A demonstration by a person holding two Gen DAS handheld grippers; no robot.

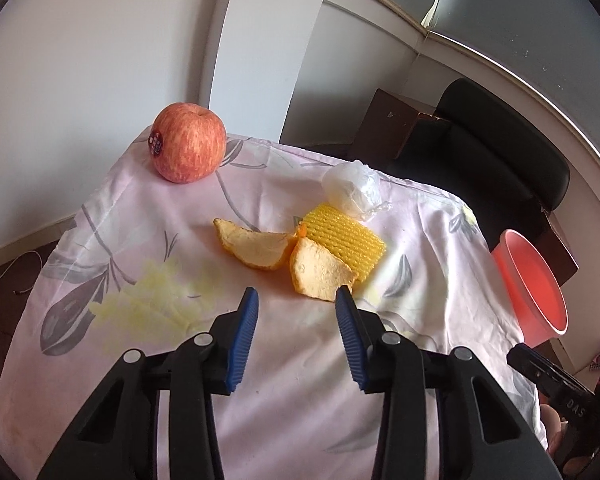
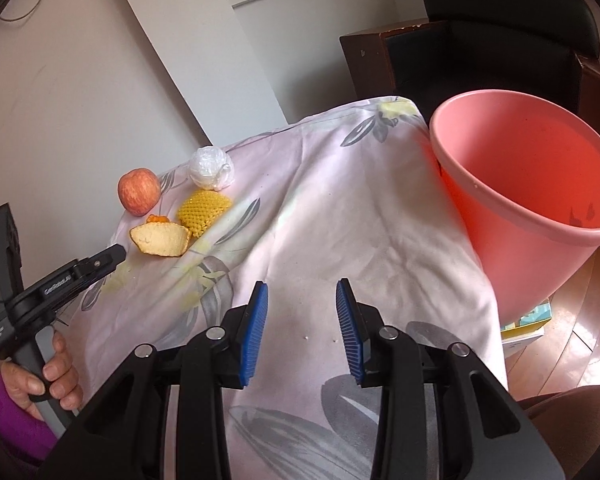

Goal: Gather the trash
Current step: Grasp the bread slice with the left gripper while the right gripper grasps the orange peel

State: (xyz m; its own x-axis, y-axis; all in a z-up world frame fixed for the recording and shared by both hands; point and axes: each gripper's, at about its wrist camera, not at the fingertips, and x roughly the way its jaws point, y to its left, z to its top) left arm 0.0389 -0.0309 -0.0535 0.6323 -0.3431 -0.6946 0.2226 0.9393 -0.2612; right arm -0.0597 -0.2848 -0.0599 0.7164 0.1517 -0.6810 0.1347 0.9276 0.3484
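Two pieces of orange peel [image 1: 260, 246] [image 1: 320, 270] lie on the floral cloth, with a yellow foam net [image 1: 348, 242] and a crumpled white plastic ball [image 1: 354, 188] just behind them. My left gripper [image 1: 297, 292] is open and low over the cloth. Its right fingertip is close to the nearer peel piece, and nothing sits between its pads. My right gripper [image 2: 302, 284] is open over bare cloth, empty, with the pink bin [image 2: 540, 200] to its right beside the table. In the right wrist view the peel [image 2: 160, 240] lies far to the left.
A red apple [image 1: 188, 142] stands at the far left corner of the cloth-covered table [image 1: 300, 400]. A black chair [image 1: 500, 152] and a brown cabinet [image 2: 368, 60] are behind the table. A person's hand [image 2: 48, 376] holds the left gripper's handle.
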